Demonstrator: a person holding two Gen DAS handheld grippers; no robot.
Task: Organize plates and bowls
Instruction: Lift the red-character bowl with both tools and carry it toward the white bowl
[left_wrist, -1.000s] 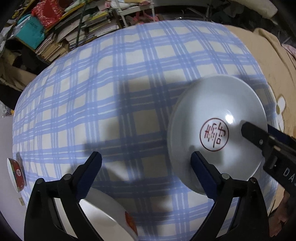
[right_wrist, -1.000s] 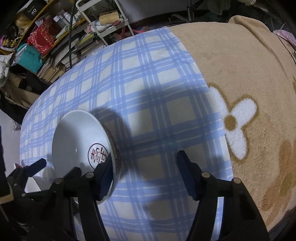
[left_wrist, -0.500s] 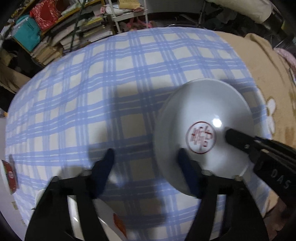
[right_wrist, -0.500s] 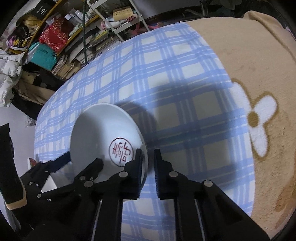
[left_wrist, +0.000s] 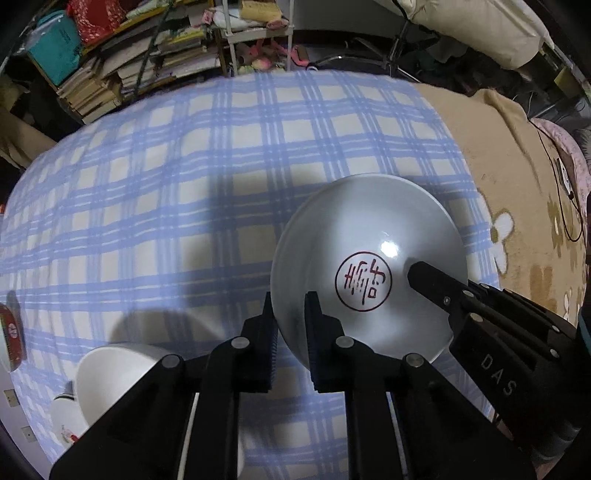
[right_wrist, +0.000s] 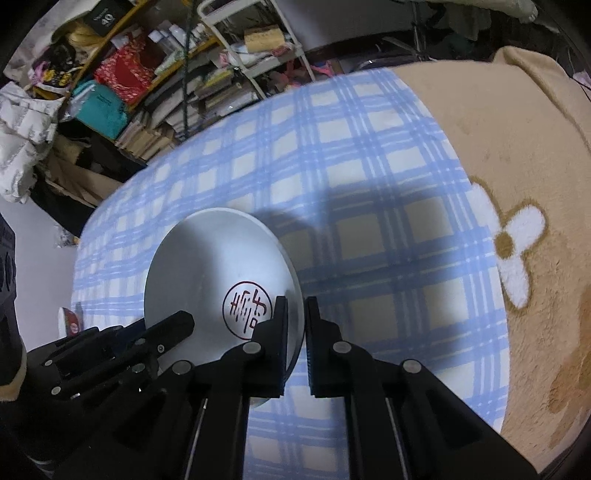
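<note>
A white bowl (left_wrist: 369, 229) with a round red seal inside hangs tilted just above the blue checked cloth (left_wrist: 184, 184). My left gripper (left_wrist: 291, 306) has the bowl's left rim between its pads, and its jaws are still closing on it. On the opposite rim my right gripper (right_wrist: 295, 306) is shut, one finger inside the bowl (right_wrist: 214, 266) and one outside. One right finger (left_wrist: 428, 277) reaches into the bowl in the left wrist view. In the right wrist view a left finger (right_wrist: 173, 325) lies on the bowl's near left side.
A second white bowl (left_wrist: 122, 369) sits at the near left under my left gripper. A red-marked dish (left_wrist: 11, 332) lies at the cloth's left edge. A tan flowered blanket (right_wrist: 517, 147) covers the right side. Cluttered shelves of books (left_wrist: 129, 66) stand behind.
Both pairs of jaws went from wide open to closed on the bowl's opposite rims, the right pair first. Both views have pulled back upward and the bowl has come up with them.
</note>
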